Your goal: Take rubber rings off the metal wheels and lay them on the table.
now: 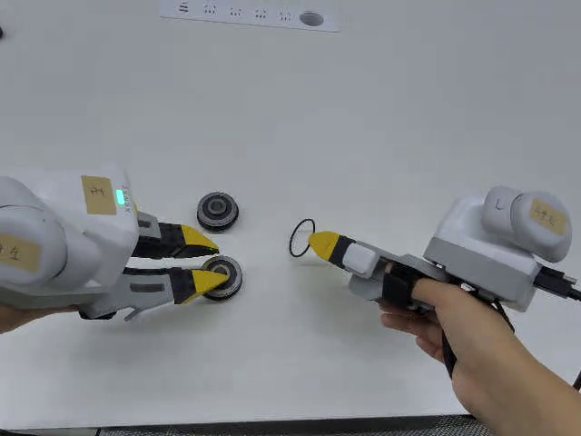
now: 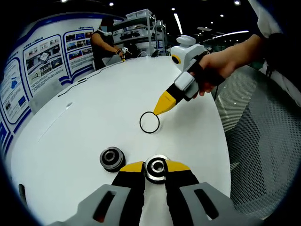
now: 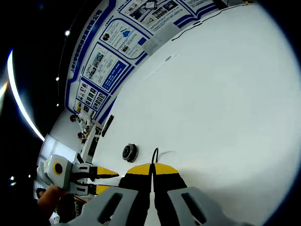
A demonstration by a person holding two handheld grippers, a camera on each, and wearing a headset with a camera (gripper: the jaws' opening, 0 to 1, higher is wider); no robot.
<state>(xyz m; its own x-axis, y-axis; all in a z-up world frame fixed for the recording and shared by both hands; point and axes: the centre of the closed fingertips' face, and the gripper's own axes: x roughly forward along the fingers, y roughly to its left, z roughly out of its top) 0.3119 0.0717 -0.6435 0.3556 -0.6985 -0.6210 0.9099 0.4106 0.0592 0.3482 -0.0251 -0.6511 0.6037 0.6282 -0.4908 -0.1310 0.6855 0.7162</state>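
White worktop bears left gripper, jaws clamping the near wheel apparently to steady it, and right gripper, jaws pinched shut on a rubber ring for laying down.

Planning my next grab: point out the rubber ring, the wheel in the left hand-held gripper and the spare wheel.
rubber ring [image 2: 140, 123], left gripper view, left side of its loop.
gripped wheel [image 2: 156, 168], left gripper view, its hub.
spare wheel [image 1: 218, 211], head view, its hub.
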